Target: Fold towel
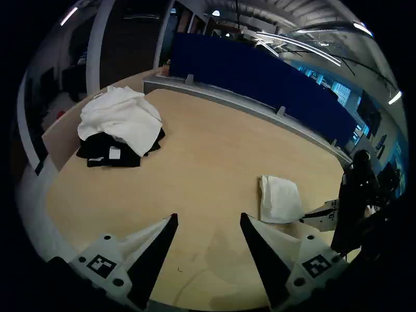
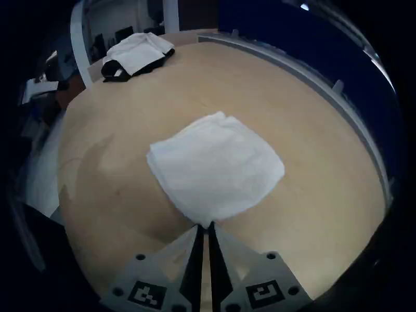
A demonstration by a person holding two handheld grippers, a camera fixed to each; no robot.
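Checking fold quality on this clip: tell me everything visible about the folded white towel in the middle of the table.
The white terry-looking towel lies folded into a roughly square, layered pad, flat on the light wooden table. Its edges are soft, rounded and slightly uneven. Its near corner meets the tips of the almost closed right gripper; whether they pinch the cloth cannot be told. Nothing else touches it.
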